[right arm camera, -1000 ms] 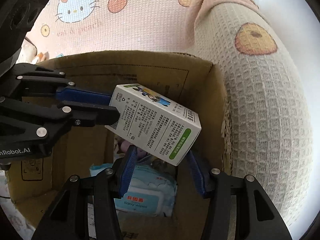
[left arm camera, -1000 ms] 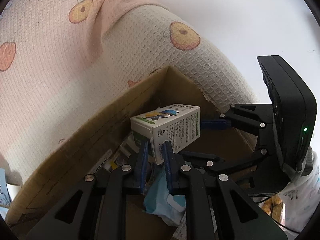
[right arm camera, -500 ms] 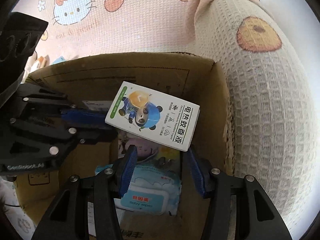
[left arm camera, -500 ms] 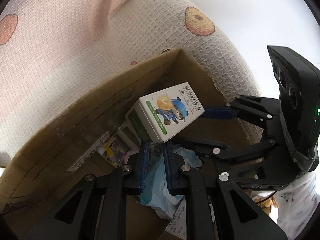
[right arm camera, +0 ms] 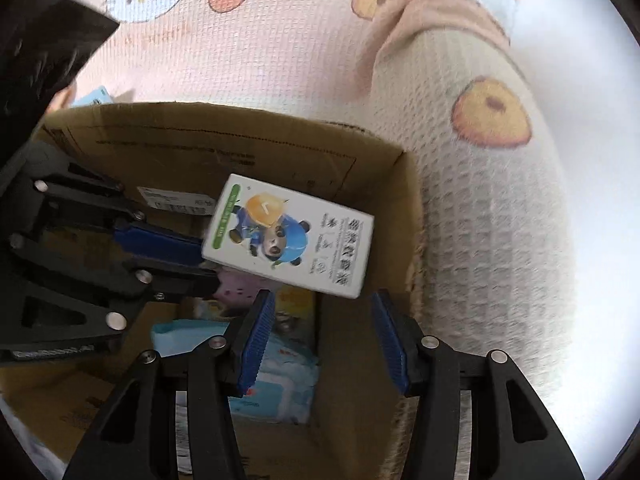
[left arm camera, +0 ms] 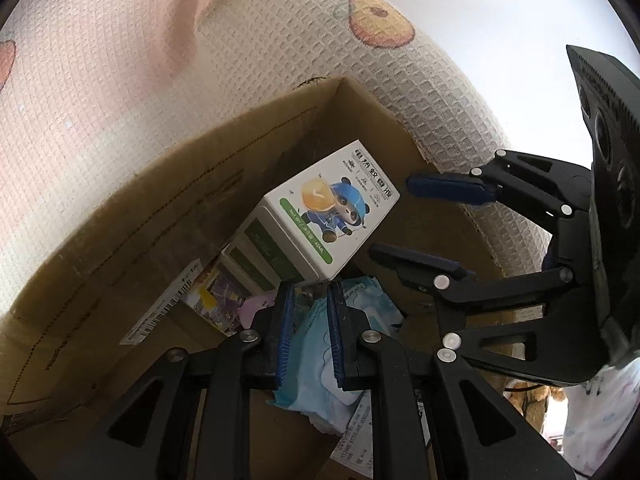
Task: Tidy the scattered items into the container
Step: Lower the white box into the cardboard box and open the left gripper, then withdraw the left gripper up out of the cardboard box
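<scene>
The panda-printed box [left arm camera: 320,220] lies tilted inside the cardboard carton [left arm camera: 168,216], resting against its far wall with its long axis slanting toward the far right corner, just ahead of the wide, empty right gripper [right arm camera: 322,300], nearer than the narrowed, empty left gripper [left arm camera: 310,292].

box mouth [right arm camera: 224,124]: open | inside: white carton [right arm camera: 288,236] blocks middle | right: sofa arm [right arm camera: 492,240]

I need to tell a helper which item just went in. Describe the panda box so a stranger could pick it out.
Find the open cardboard box set against the waffle-weave blanket. Inside it, tilted atop the pile, lies a white carton. Unlike the blue wipes pack beneath it, it bears a cartoon panda in a blue cap and a green stripe.
</scene>
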`<state>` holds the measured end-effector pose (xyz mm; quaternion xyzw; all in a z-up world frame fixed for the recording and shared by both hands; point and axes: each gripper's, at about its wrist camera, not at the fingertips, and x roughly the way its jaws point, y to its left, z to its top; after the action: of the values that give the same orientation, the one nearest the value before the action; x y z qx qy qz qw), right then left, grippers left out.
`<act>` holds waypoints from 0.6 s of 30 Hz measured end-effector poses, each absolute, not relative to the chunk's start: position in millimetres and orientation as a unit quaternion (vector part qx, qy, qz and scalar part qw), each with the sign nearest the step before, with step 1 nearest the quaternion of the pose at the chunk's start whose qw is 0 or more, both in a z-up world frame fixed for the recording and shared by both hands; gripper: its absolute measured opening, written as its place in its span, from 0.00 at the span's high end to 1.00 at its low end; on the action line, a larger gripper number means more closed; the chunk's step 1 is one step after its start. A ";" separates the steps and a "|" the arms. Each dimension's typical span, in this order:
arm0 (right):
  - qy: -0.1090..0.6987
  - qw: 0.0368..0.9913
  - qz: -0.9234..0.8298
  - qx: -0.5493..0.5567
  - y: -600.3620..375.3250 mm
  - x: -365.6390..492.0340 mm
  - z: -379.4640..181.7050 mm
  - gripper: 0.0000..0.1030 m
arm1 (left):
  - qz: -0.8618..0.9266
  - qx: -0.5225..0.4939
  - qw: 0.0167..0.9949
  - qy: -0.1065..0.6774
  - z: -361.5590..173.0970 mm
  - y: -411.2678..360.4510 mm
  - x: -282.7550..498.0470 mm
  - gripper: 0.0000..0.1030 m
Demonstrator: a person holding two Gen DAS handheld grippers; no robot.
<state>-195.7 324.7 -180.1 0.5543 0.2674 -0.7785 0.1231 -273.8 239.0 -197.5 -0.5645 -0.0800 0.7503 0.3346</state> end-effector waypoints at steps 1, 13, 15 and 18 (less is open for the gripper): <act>0.269 0.123 -0.778 0.554 324.5 -195.2 -180.9 0.53 | 0.752 -0.563 0.333 -0.080 -197.2 238.3 -273.4 0.83; 0.316 0.120 -0.781 0.525 326.1 -172.2 -171.8 0.53 | 0.762 -0.551 0.336 -0.050 -195.8 248.4 -266.9 0.83; 0.325 0.116 -0.780 0.522 326.3 -167.0 -168.8 0.53 | 0.767 -0.549 0.329 -0.037 -194.0 248.6 -267.3 0.83; 0.328 0.115 -0.785 0.513 328.1 -156.4 -159.2 0.53 | 0.778 -0.542 0.319 -0.017 -184.4 243.9 -261.0 0.79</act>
<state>-156.4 328.1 -159.2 0.5133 0.3281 -0.7847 0.1146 -261.0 243.9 -184.4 -0.5417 -0.0168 0.7776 0.3187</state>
